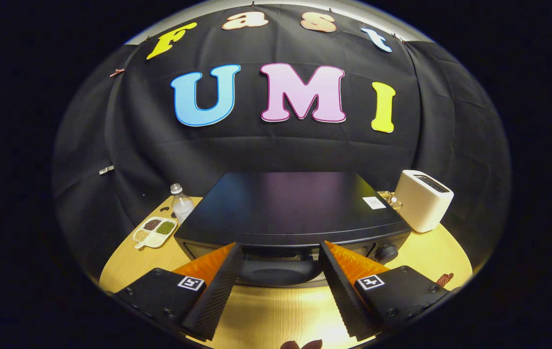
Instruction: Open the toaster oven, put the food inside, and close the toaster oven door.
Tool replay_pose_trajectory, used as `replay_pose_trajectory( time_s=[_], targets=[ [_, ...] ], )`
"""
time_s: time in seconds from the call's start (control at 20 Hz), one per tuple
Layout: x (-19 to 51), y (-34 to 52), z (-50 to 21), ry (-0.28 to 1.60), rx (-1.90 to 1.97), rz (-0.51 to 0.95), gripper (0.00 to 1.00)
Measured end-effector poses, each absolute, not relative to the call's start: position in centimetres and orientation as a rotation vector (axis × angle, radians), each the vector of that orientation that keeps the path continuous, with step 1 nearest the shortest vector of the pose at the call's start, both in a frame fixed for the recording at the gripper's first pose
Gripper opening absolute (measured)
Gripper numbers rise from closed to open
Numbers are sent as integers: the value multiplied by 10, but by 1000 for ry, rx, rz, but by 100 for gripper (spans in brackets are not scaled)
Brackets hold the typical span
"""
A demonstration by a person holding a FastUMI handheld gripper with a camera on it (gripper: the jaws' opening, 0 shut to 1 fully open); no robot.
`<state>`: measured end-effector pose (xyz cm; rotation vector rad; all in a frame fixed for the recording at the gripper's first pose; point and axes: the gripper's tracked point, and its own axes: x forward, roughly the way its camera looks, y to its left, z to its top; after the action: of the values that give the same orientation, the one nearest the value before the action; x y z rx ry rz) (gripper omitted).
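- Wooden surface (266,310) carried a black toaster oven (290,208), door shut, just ahead of the tongs (280,257).
- Tongs stood wide open, holding nothing.
- Best move, I judged: hook the door's top edge squarely, then pull down slowly.

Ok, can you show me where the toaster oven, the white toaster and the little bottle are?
toaster oven (290,203): gripper view, on its flat black top.
white toaster (421,203): gripper view, on its front side.
little bottle (181,206): gripper view, on its clear body.

white toaster (423,199), bottle (181,202), divided dish (155,231)
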<state>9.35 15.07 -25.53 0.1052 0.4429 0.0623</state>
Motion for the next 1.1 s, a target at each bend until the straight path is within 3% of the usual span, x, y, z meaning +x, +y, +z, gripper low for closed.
replay_pose_trajectory(
  time_s=[0.4, 1.1],
  targets=[
    [97, 153, -264, 453, 108, 38, 99],
    [17, 154, -290, 507, 118, 35, 98]
  ],
)
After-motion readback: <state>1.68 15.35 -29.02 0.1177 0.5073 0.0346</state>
